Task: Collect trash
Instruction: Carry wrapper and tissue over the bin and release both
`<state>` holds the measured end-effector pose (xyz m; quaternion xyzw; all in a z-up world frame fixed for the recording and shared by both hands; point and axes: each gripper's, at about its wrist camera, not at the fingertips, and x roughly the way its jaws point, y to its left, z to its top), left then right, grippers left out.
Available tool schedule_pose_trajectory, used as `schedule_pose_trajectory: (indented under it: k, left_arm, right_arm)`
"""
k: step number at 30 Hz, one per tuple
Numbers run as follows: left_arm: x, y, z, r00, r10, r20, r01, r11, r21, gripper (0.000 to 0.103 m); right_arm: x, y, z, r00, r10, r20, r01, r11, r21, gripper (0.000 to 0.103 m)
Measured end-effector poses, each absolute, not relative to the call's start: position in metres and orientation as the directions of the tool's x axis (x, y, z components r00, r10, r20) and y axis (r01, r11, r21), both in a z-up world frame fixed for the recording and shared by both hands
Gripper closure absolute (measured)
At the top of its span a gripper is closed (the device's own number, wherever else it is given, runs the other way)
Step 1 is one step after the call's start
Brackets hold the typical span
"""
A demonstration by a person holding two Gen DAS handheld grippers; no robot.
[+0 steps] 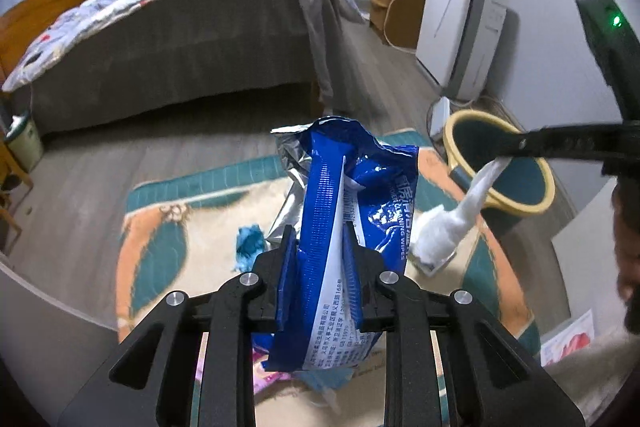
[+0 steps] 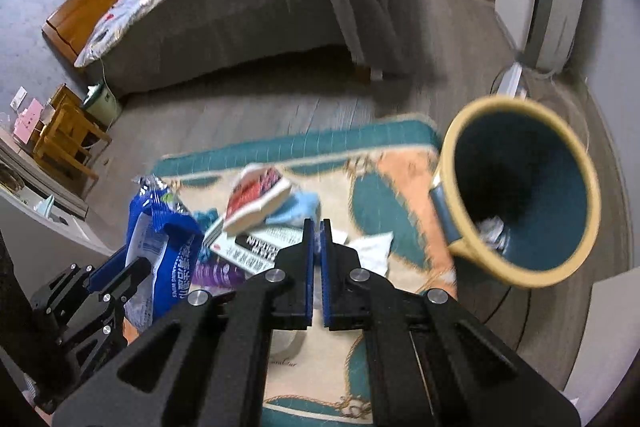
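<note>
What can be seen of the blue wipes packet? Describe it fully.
The glossy blue plastic wipes packet is crumpled, torn open at the top, showing silver foil lining. White panels carry printed text, including "CLEANING WIPES". It stands roughly upright above the patterned rug, pinched at its back seam by the left tongs, touching nothing else visible.

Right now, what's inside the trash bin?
In the right wrist view, the trash bin holds crumpled whitish trash near its bottom. The rest of the floor of it is in dark shadow, so anything else there cannot be made out.
</note>
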<state>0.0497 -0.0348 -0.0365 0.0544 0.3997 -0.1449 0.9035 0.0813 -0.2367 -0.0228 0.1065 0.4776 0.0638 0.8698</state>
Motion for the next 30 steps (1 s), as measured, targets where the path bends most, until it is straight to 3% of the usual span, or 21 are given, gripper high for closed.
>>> schedule_pose_trajectory:
  k: [16, 22, 30]
  left_arm:
    - [0.055, -0.075, -0.04, 0.625, -0.253, -0.738, 0.372, 0.928, -0.003, 0.079]
    - [0.059, -0.11, -0.037, 0.611, -0.286, -0.738, 0.437, 0.899, 0.014, 0.079]
    - [0.08, -0.182, -0.044, 0.576, -0.322, -0.752, 0.525, 0.85, 0.038, 0.079]
  right_arm:
    - [0.095, -0.35, 0.02, 0.65, 0.046, -0.758, 0.134, 0.976, 0.174, 0.101]
    - [0.101, -0.401, 0.016, 0.656, -0.06, -0.753, 0.224, 0.967, 0.118, 0.101]
    - [0.105, -0.454, -0.019, 0.602, -0.089, -0.794, 0.335, 0.93, 0.149, 0.101]
